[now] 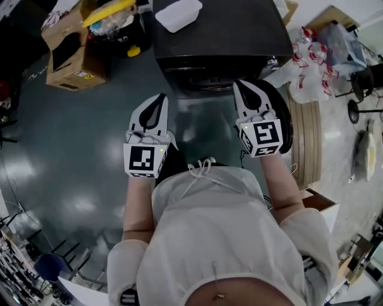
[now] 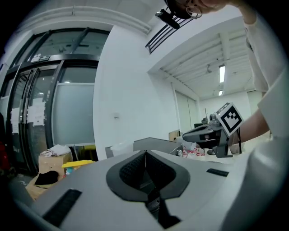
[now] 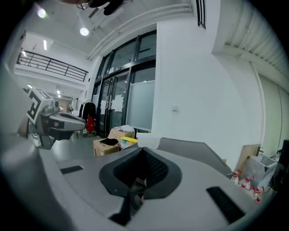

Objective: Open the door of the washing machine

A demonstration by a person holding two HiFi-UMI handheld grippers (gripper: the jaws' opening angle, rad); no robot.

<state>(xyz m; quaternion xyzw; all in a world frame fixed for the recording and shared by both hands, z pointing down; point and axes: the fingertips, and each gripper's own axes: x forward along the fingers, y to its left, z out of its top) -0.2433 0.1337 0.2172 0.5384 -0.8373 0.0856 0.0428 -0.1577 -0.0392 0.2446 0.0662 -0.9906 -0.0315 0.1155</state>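
Observation:
The dark washing machine (image 1: 221, 36) stands at the top middle of the head view, its front (image 1: 206, 80) facing me; I cannot see the door clearly from above. My left gripper (image 1: 160, 98) is held over the floor in front of the machine's left corner, shut with nothing between its jaws. My right gripper (image 1: 242, 86) hangs close to the machine's front on the right, also shut and empty. In the left gripper view the shut jaws (image 2: 145, 153) point level at the machine's grey top (image 2: 156, 143), with the right gripper (image 2: 203, 133) beside them. The right gripper view shows its closed tips (image 3: 143, 151) before the machine's top (image 3: 194, 151).
A white tray (image 1: 178, 13) lies on the machine. Cardboard boxes (image 1: 72, 54) and a yellow lid (image 1: 108, 12) sit to its left. Plastic bags with bottles (image 1: 311, 66) and a large round wooden board (image 1: 305, 137) are on the right. Glass doors (image 2: 49, 103) stand behind.

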